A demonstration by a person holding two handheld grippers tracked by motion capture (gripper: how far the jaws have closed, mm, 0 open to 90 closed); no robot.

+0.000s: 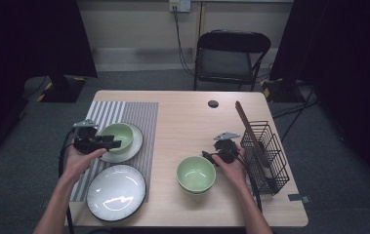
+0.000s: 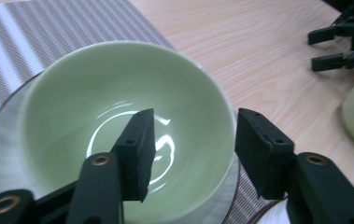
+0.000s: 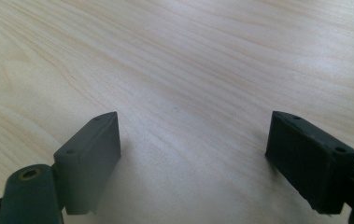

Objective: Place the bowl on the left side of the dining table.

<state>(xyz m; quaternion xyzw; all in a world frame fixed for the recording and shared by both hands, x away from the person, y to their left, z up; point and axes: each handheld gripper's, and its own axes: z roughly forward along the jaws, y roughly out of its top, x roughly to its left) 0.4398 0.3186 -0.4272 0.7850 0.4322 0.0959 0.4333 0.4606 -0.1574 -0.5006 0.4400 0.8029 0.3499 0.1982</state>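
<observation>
1. The left gripper (image 1: 109,143) is straddling the near rim of the green bowl (image 2: 118,93), jaws apart, pads not pressing.
2. That bowl is sitting on a pale plate (image 1: 131,148) on the striped mat (image 1: 138,114), far left.
3. Glazed, rigid and likely slippery and breakable, it is best pinched at the rim wall.
4. The right gripper (image 3: 193,154) is hovering with its jaws apart over the bare table (image 3: 188,56).

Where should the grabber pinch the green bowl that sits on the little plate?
Best to pinch the green bowl by its thin rim, on the side nearest the left gripper, coming from above. The open jaws already straddle that edge, one inside, one outside. Its round, smooth wall would probably slip.
</observation>
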